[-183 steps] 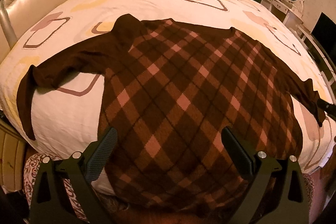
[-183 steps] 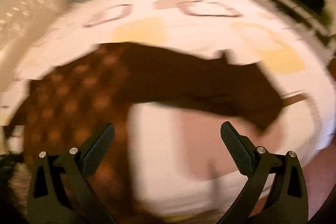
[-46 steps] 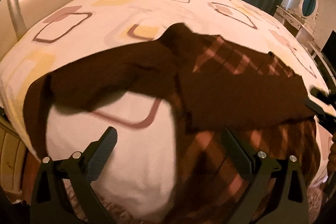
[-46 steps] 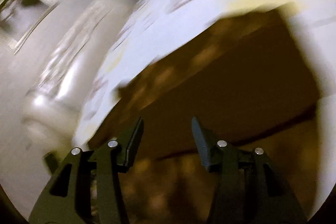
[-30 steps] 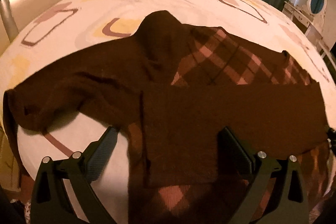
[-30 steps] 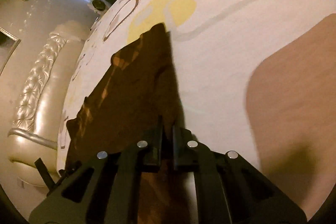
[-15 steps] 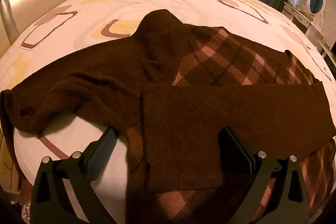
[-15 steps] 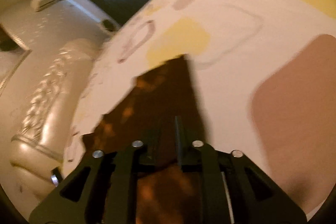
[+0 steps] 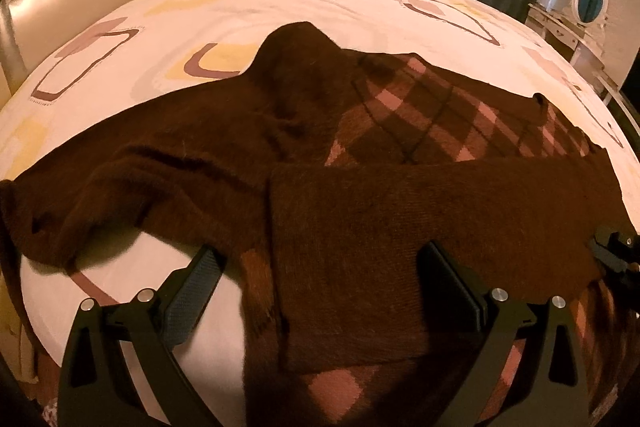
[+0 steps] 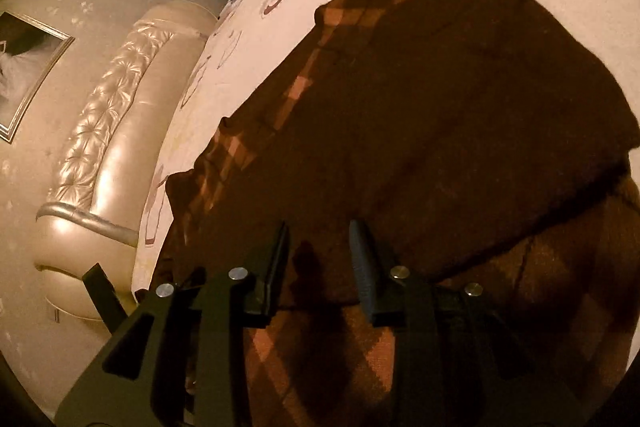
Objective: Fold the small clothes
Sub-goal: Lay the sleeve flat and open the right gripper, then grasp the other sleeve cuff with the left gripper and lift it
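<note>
The sweater (image 9: 400, 131) lay on the bed (image 9: 248, 11), one sleeve (image 9: 420, 223) folded across it. The left claw (image 9: 320, 287) gaped wide and empty. The right claw (image 10: 320, 259) stood narrowly parted above the sleeve, gripping nothing.

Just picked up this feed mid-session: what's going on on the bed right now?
A person with a gripper in each hand is folding a brown argyle sweater spread on the bed. One sleeve already lies folded across the body. The right gripper hovers over that sleeve with its jaws apart, holding nothing. The left gripper is wide open above the near part of the sweater. The other sleeve stretches out to the side, not yet folded.
</note>
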The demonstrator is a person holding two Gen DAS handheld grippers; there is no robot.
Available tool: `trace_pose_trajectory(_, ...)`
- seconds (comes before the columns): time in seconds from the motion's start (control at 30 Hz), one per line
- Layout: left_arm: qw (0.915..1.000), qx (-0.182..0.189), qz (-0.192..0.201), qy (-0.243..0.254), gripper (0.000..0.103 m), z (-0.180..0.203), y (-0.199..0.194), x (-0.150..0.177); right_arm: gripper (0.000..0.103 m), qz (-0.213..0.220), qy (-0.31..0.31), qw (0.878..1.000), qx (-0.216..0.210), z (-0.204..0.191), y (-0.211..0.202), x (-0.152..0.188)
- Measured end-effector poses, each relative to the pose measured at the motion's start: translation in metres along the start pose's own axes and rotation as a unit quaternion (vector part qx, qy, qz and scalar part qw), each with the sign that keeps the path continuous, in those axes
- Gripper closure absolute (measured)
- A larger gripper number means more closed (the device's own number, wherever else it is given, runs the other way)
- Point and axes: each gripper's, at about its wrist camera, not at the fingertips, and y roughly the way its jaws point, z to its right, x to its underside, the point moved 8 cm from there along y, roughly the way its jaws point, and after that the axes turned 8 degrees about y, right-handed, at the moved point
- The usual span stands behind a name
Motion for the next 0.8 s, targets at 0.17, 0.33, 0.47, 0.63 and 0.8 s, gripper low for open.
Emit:
trace_pose_trajectory(0.17,0.9993,0.035,-0.002,0.007,0.004,-0.002,-0.006,-0.001,0.073,0.004,-0.008,1.000,0.004,0.001,-0.001,-0.001)
trace_pose_trajectory(0.33,0.9966,0.081,0.010,-0.008,0.004,-0.032,-0.037,0.006,0.072,0.012,-0.014,1.000,0.017,0.000,-0.002,0.003)
trace_pose_trajectory(0.47,0.9932,0.105,0.035,-0.034,0.004,-0.080,-0.067,0.007,0.072,0.013,-0.014,1.000,0.022,-0.002,0.000,0.006)
trace_pose_trajectory(0.63,0.9868,0.121,0.077,-0.074,0.004,-0.165,-0.101,0.019,0.069,0.015,-0.008,1.000,0.022,-0.003,0.002,0.007)
trace_pose_trajectory(0.8,0.9839,0.102,0.081,-0.122,0.005,-0.264,-0.102,0.057,0.057,0.017,-0.015,0.999,0.027,-0.009,0.003,0.007)
